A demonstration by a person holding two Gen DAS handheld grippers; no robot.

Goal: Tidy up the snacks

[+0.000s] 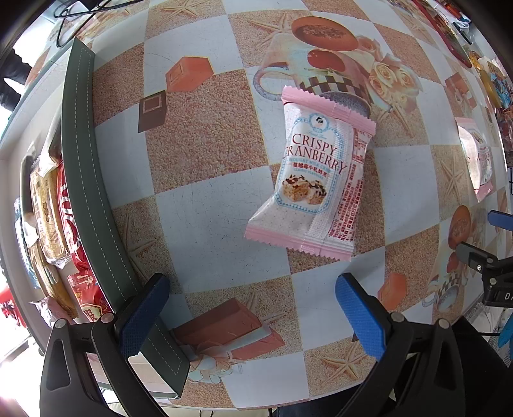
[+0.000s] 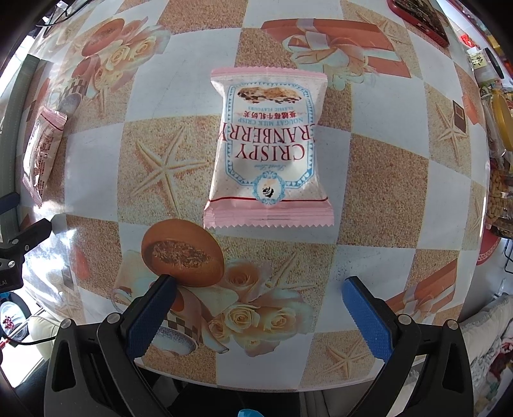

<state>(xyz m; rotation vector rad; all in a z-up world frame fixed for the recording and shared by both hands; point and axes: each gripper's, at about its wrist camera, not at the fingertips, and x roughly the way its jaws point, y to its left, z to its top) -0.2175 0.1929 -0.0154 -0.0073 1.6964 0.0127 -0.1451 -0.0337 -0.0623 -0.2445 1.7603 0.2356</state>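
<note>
Two pink-and-white Crispy Cranberry packets lie flat on the patterned tablecloth. The first packet (image 1: pixel 315 179) lies just ahead of my left gripper (image 1: pixel 253 285), which is open and holds nothing; this packet shows at the left edge (image 2: pixel 41 150) of the right wrist view. The second packet (image 2: pixel 267 147) lies ahead of my right gripper (image 2: pixel 259 285), also open and holding nothing; it appears again at the far right (image 1: pixel 474 160). A dark green box (image 1: pixel 83 166) to the left holds several wrapped snacks (image 1: pixel 51 205), and my left finger hangs over its near wall.
The table's near edge (image 2: pixel 256 385) runs just under both grippers. A red flat object (image 2: pixel 420 19) lies at the far right corner, and jars of nuts (image 2: pixel 500 186) stand along the right side. Cables (image 1: pixel 80 9) trail at the back left.
</note>
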